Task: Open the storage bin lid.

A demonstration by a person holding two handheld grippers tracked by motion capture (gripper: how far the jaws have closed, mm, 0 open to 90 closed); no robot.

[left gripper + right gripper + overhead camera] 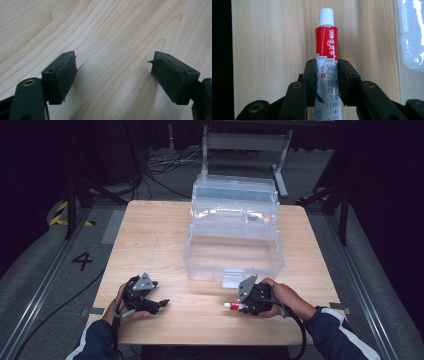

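A small red and white tube with a white cap sticks out from between the jaws of my right gripper, which is shut on its white lower half. In the high view that tube points left from the right gripper, low over the wooden table near its front edge. My left gripper rests at the front left of the table. Its jaws stand wide apart in the left gripper view with only bare wood between them.
A clear plastic box with its lid swung up and back stands in the middle of the table, just beyond the right gripper; its rim shows at the right of the right gripper view. Dark floor with cables surrounds the table.
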